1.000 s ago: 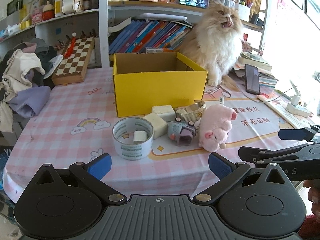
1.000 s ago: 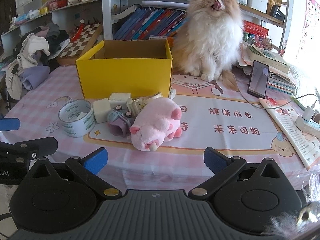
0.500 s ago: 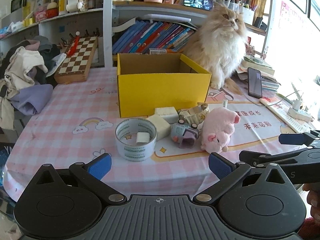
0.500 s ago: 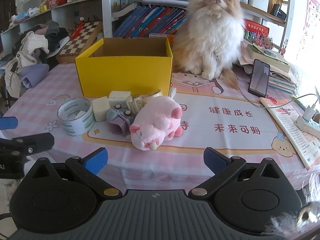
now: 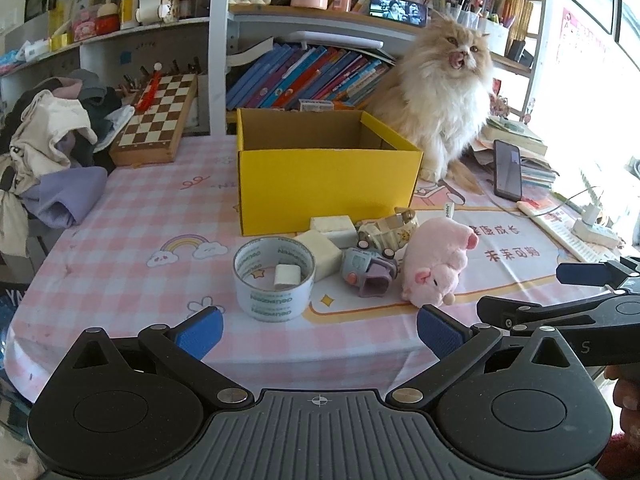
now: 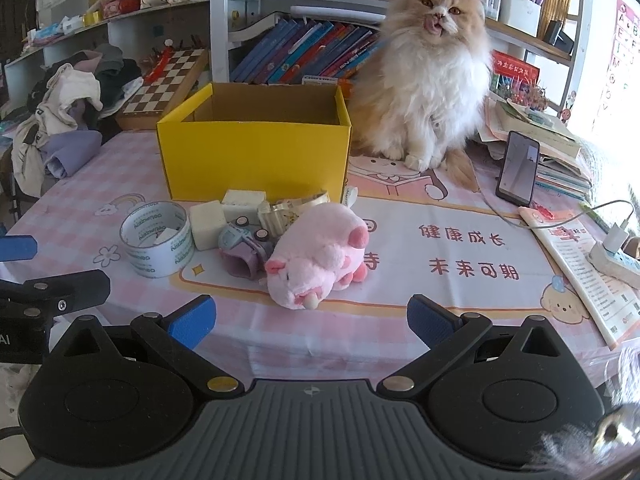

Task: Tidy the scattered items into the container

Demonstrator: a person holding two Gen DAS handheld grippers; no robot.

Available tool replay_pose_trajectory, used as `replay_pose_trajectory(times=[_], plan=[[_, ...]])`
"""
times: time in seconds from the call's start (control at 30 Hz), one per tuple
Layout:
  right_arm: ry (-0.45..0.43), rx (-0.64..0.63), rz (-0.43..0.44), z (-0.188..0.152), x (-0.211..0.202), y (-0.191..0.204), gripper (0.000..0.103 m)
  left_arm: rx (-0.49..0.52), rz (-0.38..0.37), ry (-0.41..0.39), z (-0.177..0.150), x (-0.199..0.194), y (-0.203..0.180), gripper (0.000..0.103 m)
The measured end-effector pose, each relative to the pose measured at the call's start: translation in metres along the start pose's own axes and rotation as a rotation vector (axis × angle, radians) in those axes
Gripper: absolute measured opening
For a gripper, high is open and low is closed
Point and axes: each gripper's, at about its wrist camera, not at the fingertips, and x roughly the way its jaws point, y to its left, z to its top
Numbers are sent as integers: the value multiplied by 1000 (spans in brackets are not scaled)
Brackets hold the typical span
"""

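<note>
An open yellow box [image 5: 326, 184] [image 6: 256, 156] stands on the pink checked table. In front of it lie a tape roll [image 5: 274, 282] [image 6: 157, 238], white blocks [image 5: 320, 248] [image 6: 206, 224], a purple toy car [image 5: 370, 272] [image 6: 242, 252], a cream toy car [image 5: 386, 228] and a pink plush pig [image 5: 436, 266] [image 6: 316, 254]. My left gripper [image 5: 318, 332] is open and empty at the near table edge, in front of the tape roll. My right gripper [image 6: 310, 318] is open and empty, just in front of the pig.
A fluffy cat [image 5: 442, 100] [image 6: 424, 80] sits behind and right of the box. A phone [image 6: 518, 174], books, a power strip [image 6: 614, 258] and a leaflet are at the right. A chessboard [image 5: 160, 118] and clothes [image 5: 48, 160] are at the left.
Both grippers drew back slightly from the items and stay open. The cat moved its head and licks its mouth. The items have not moved.
</note>
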Motion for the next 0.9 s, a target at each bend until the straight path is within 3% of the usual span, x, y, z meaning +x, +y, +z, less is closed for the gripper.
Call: replay_pose_trajectory(times=[0.9], plan=[[-14, -8, 5, 2, -2, 5, 103, -3, 1, -11, -2, -6, 2, 103]])
